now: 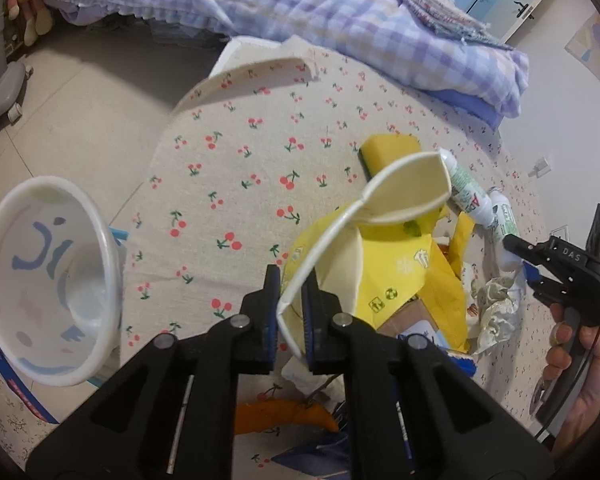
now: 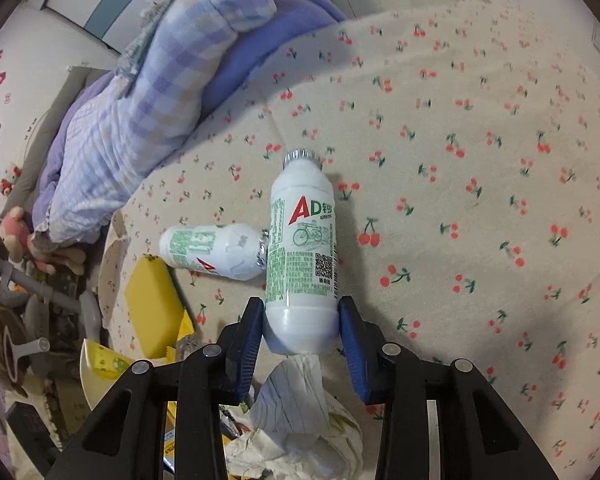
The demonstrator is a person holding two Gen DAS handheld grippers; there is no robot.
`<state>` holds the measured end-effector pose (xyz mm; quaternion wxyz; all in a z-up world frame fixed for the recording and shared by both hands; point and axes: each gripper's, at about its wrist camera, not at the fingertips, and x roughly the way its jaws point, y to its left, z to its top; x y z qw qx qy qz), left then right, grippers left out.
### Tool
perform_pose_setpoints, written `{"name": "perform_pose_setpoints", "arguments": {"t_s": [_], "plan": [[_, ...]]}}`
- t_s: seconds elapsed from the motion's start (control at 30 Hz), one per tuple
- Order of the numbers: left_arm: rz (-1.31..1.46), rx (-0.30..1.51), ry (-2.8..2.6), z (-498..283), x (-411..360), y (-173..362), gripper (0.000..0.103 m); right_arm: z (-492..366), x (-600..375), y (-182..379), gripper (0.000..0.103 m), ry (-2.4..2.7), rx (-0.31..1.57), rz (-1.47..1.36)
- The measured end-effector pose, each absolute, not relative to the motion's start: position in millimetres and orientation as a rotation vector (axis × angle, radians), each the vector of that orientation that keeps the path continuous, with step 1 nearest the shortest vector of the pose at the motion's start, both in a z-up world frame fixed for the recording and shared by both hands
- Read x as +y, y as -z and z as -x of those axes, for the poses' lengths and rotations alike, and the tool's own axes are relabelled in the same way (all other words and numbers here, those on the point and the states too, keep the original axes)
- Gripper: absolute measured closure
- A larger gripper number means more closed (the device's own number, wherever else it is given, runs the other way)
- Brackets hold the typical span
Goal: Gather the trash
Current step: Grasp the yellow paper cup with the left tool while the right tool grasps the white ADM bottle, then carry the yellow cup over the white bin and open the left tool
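The left tool (image 1: 290,300) is pressed nearly together on the rim of a flattened white paper cup (image 1: 364,216), pinching the thin edge between its blue pads, with the crushed cup fanning out toward one o'clock from the grip. The right tool (image 2: 300,320) is clamped on the base end of a white milk bottle (image 2: 302,248), its two pads against opposite sides and the foil-capped neck pointing to twelve o'clock. Both pieces of trash lie on a bed covered by a cherry-print sheet (image 2: 480,140). Just beyond the held bottle, at nine o'clock of it, a second milk bottle (image 2: 212,252) lies on its side, its foil mouth touching or nearly touching the held one. At six o'clock of the right tool sits crumpled paper (image 2: 300,412), and farther out toward eight o'clock a yellow sponge (image 2: 152,308). From the left tool, a yellow wrapper (image 1: 388,272) lies under the cup, and an intact white paper cup (image 1: 48,280) lies on its side at nine o'clock. To do this step well, I would lift both pieces straight up with the grips kept firm: the cup edge is thin and could slip out, and the bottle is held low, so its long end may droop or nudge its neighbour.
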<state>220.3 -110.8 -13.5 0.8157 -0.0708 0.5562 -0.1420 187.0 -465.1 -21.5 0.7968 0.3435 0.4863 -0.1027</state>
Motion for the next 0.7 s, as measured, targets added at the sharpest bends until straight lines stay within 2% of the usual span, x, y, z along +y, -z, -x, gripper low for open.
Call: {"name": "perform_pose_setpoints", "arguments": {"t_s": [0.3,0.7], "plan": [[0.198,1.117,0.284,-211.2,-74.4,-13.8,0.092,-156.2,-465.2,-29.5,0.064,0.166,0.95,-0.696],[0.228,1.075,0.166,-198.9,2.0,-22.0,0.092,-151.2,-391.0,-68.4,0.064,0.009,0.915,-0.592]]}}
